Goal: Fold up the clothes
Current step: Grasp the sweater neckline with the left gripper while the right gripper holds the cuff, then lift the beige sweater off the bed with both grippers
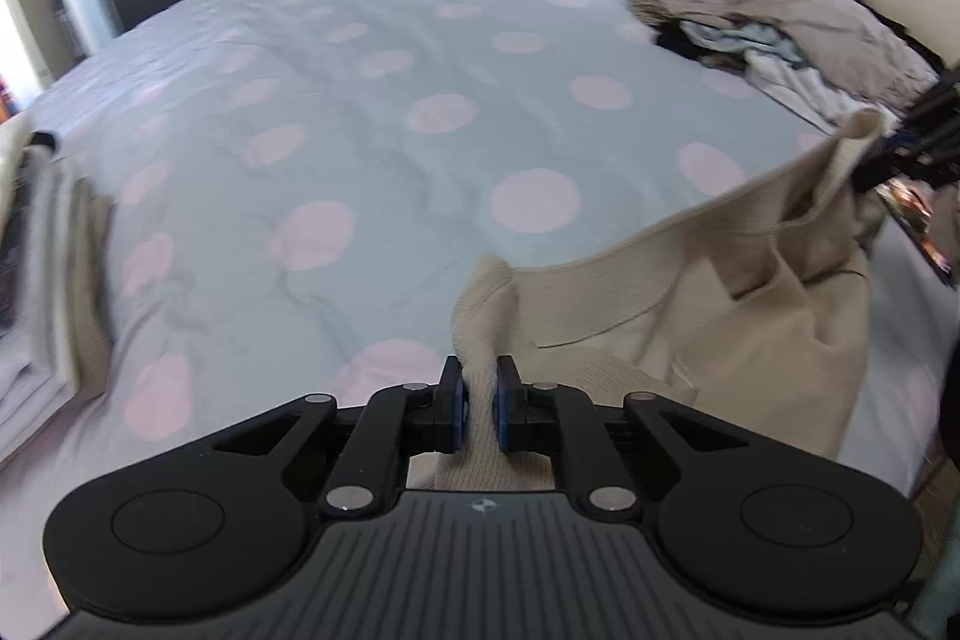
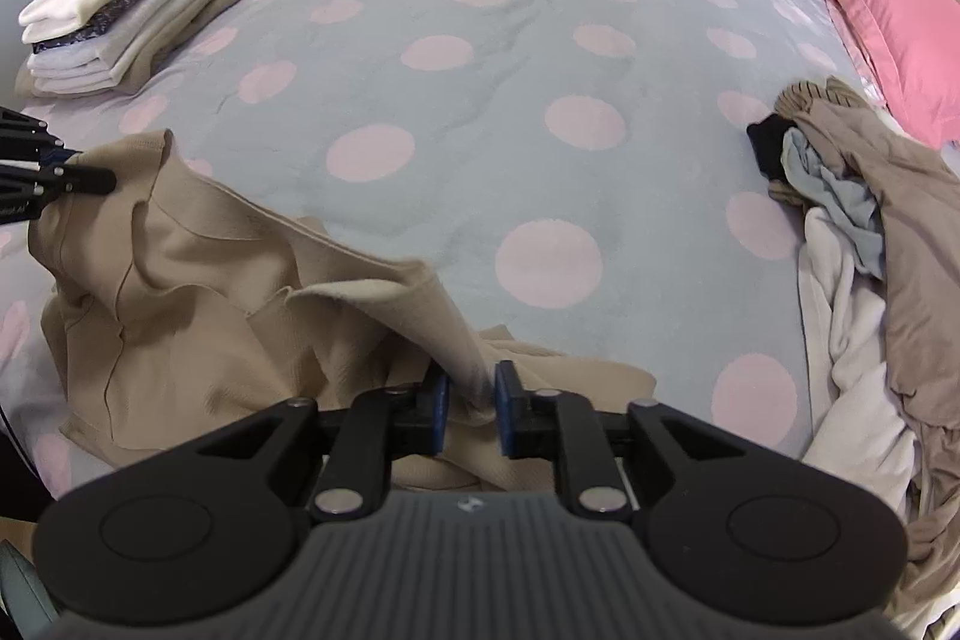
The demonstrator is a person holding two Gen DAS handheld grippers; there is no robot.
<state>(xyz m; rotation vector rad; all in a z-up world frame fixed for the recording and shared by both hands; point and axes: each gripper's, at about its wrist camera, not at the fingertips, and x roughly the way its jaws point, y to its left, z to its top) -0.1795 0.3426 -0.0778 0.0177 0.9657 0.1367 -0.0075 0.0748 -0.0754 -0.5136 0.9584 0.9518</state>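
Both the left tongs [image 1: 479, 388] and right tongs [image 2: 470, 391] pinch the beige knit garment [image 2: 198, 304], stretched above the bed's [image 2: 480, 100] near edge.

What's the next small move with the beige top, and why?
Probably spread both grippers apart and lay it flat on the bedspread. The left gripper and right gripper each pinch an edge of the beige top, which hangs bunched and creased between them.
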